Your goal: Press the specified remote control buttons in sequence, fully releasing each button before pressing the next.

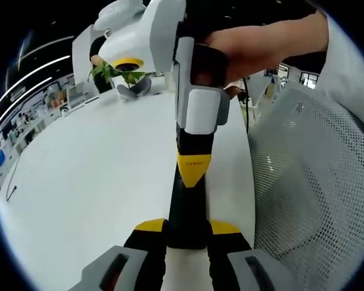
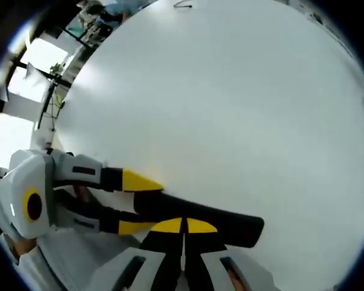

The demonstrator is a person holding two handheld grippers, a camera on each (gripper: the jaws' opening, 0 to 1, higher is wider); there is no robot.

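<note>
A long black remote control is held above the white table, clamped between the two yellow-tipped jaws of my left gripper. My right gripper comes down from above in a person's hand, its yellow tips together and resting on the remote's upper face. In the right gripper view the remote lies across the picture. My right gripper is shut with its tips on it, and the left gripper grips the remote's left end. The buttons cannot be made out.
A potted green plant stands at the table's far edge. A white mesh chair back is close on the right. A thin dark cable lies near the table's left edge.
</note>
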